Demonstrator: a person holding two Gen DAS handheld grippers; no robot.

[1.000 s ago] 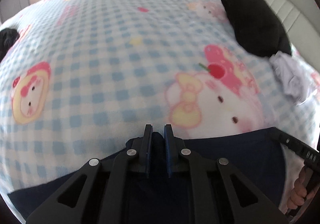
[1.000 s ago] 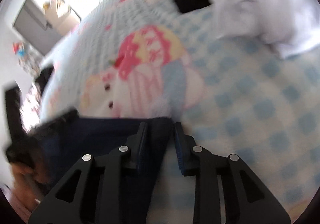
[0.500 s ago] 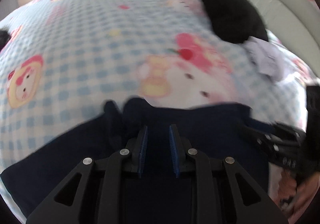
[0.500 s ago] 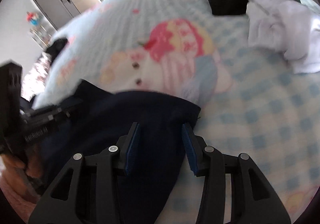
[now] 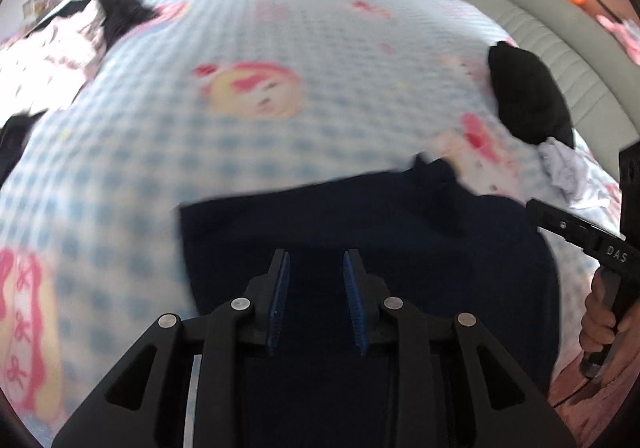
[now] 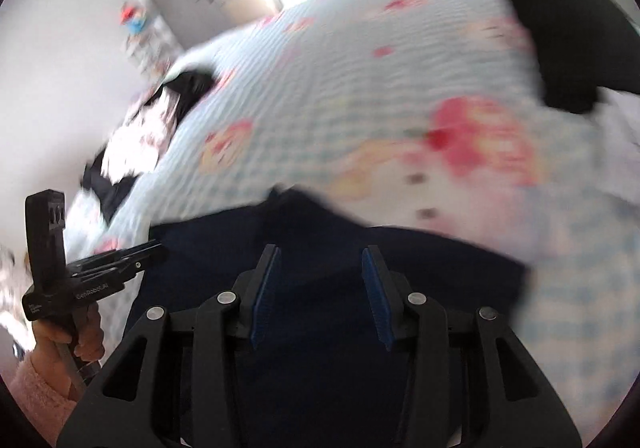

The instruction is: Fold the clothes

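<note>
A navy garment (image 5: 360, 215) lies flat on the bed (image 5: 280, 47), on a blue checked blanket with pink cartoon prints. The left tool (image 5: 316, 288) hovers over the garment, its blue pads parted and holding nothing. The right tool (image 6: 320, 288) hovers over it too, spread wider and empty. A black garment (image 5: 528, 99) and a white cloth (image 5: 568, 171) lie beyond the navy garment.

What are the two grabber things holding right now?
Nothing. The left gripper and the right gripper are both open above the dark blue garment, with no cloth pinched between their fingers.
</note>
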